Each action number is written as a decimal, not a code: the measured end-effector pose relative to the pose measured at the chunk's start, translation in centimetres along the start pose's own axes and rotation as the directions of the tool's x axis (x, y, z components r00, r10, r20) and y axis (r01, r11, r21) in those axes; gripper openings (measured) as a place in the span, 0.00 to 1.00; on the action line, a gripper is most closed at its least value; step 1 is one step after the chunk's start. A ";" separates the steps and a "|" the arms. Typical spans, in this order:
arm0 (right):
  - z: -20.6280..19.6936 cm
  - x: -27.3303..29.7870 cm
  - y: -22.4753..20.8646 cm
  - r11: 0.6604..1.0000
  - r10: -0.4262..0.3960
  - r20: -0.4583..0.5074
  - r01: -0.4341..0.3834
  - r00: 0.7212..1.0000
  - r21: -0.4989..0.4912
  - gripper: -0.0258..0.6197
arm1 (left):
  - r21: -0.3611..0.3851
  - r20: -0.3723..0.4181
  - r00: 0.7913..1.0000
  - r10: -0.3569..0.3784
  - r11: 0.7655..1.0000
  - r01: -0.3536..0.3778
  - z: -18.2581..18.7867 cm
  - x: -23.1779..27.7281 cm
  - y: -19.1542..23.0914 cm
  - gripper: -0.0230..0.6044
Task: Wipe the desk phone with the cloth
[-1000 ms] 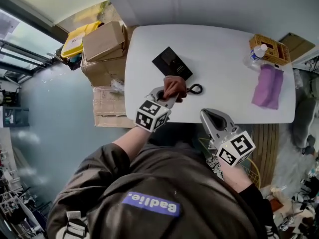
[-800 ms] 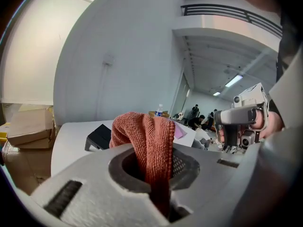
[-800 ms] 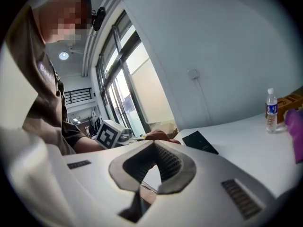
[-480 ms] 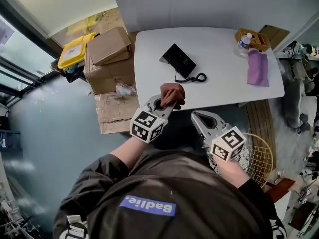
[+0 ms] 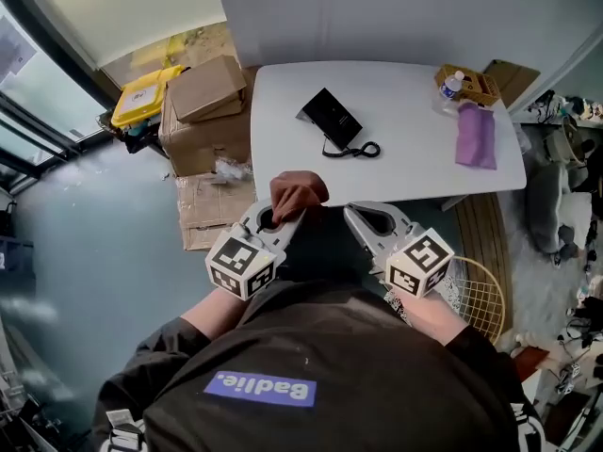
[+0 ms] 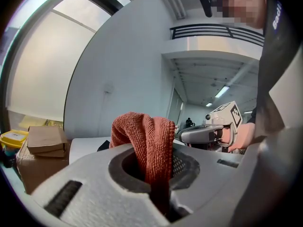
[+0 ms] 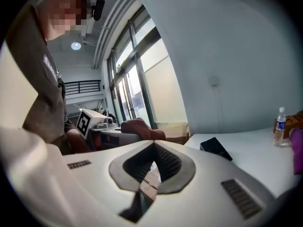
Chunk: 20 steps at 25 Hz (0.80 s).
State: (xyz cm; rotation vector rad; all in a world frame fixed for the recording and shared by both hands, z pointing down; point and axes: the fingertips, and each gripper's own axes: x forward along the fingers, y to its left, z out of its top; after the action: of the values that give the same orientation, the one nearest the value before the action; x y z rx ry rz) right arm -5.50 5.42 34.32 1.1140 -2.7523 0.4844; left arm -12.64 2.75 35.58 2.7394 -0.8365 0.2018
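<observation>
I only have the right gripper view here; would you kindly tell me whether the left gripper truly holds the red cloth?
Observer: Yes; the left gripper view shows the left gripper shut on the red cloth, which bunches above it.
Operator: Thank you. Are the grippers over the table?
Observer: No; in the head view both, the right gripper included, appear just short of the table's near edge.
Operator: And the phone's cord?
Observer: The cord lies coiled at the desk phone's near side.

Rust-red cloth (image 5: 298, 194); black desk phone (image 5: 330, 117); white table (image 5: 415, 149).
</observation>
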 end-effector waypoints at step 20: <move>-0.5 -1.4 0.5 0.994 0.098 -0.001 -0.098 0.995 -0.038 0.08 | -0.039 0.074 0.997 0.019 0.999 -0.017 1.9 1.0 -3.9 0.10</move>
State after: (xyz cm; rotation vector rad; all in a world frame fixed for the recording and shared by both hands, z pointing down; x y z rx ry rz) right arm -4.86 6.81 34.35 0.9746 -2.8152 0.4409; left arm -9.49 4.75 33.13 2.7191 -0.8753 0.0872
